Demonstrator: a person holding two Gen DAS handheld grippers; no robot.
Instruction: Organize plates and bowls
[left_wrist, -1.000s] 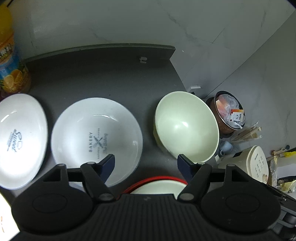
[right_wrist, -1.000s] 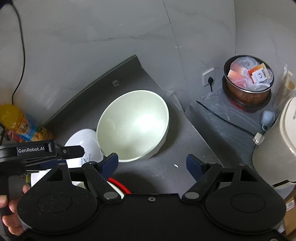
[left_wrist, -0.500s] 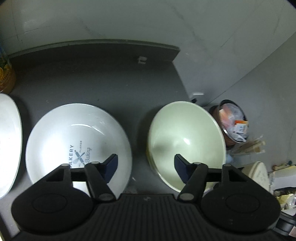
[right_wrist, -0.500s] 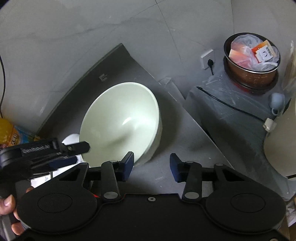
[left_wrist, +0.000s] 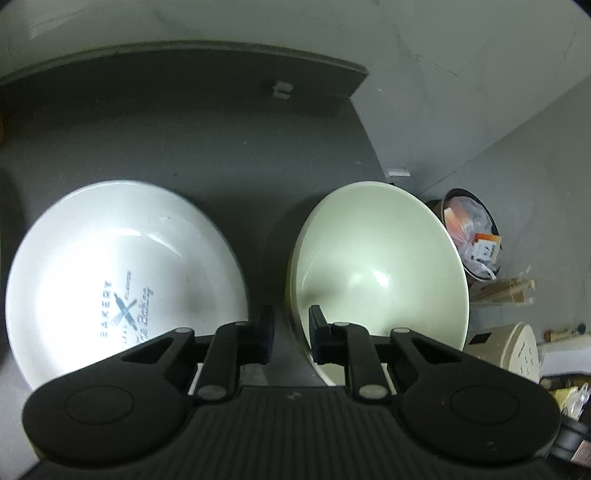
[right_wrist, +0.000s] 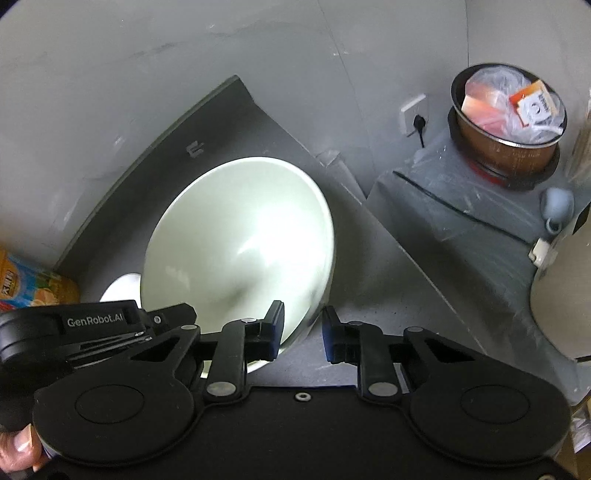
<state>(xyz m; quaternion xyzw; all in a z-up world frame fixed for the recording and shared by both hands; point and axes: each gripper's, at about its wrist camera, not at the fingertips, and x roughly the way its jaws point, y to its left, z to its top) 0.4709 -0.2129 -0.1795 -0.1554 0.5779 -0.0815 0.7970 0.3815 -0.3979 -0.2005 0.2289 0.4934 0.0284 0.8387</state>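
straddling the near-left rim of the pale green bowl (left_wrist: 380, 266), the left gripper (left_wrist: 290, 326) has one dark blue pad outside the wall and one inside, and its jaws are closing on that rim; whether the pads already press on it cannot be told. the right gripper (right_wrist: 303, 330) stands at the bowl's near-right rim in the same way, one pad inside the bowl (right_wrist: 240, 243) and the other outside over the dark countertop (right_wrist: 280, 136), its jaws also closing with the rim between them, and a thin gap shows beside the outer pad. seen from the right wrist, the left gripper's body (right_wrist: 96, 325), lettered genrobot.ai, lies at the bowl's left side, and a fingertip (right_wrist: 18, 448) of the person's hand shows at the lower left edge

the bowl sits on the countertop (left_wrist: 207, 129) near its right corner. just left of the bowl, apart from it by a narrow dark strip, lies a white plate (left_wrist: 118, 273) printed with a bakery logo. farther left of the bowl, an orange juice bottle (right_wrist: 33, 277) stands by the wall. right of the bowl, off the countertop, a copper-coloured pot (right_wrist: 509, 103) holds plastic-wrapped packets, and a cream appliance (left_wrist: 517, 350) sits nearer than the pot
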